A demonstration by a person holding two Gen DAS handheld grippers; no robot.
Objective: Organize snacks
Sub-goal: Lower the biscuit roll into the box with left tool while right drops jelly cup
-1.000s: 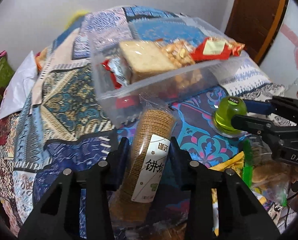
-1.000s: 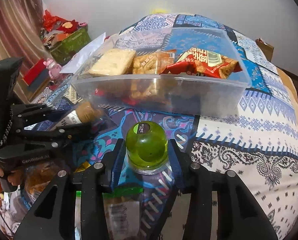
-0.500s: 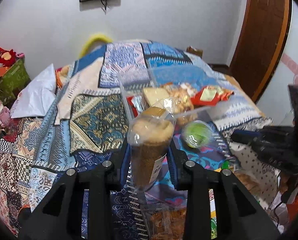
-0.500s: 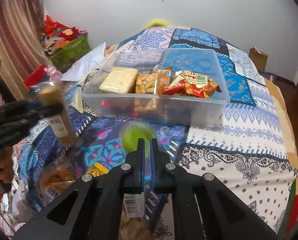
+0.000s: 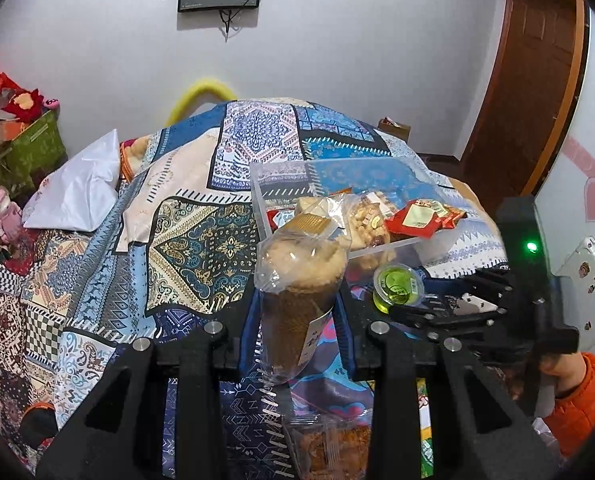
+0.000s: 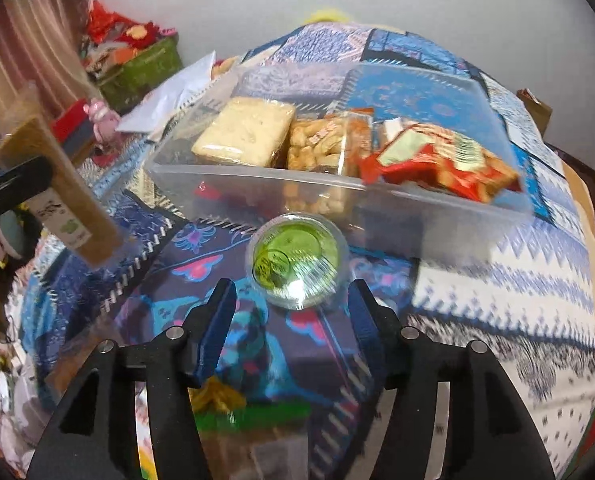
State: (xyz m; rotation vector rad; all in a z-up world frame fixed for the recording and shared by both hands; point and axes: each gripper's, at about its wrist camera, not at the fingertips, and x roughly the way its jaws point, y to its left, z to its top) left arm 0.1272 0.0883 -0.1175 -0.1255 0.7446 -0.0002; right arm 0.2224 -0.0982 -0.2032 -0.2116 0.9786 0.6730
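My left gripper (image 5: 295,320) is shut on a tall pack of round biscuits (image 5: 299,300) in clear wrap and holds it upright above the patterned cloth; it also shows in the right wrist view (image 6: 57,192). A clear plastic bin (image 6: 337,196) holds a pale cracker block (image 6: 243,130), a nut snack bag (image 6: 321,146) and a red packet (image 6: 441,160). A green jelly cup (image 6: 297,258) lies on the cloth in front of the bin. My right gripper (image 6: 291,300) is open just behind the cup, not touching it.
Loose snack bags (image 5: 325,448) lie on the cloth below my left gripper. A white pillow (image 5: 77,192) lies at the left. A green box with red toys (image 6: 137,60) stands by the wall. A wooden door (image 5: 529,60) is at the right.
My left gripper lifted the biscuit pack higher and more upright. My right gripper was shut half a second ago and is now open behind the jelly cup, which has tipped over.
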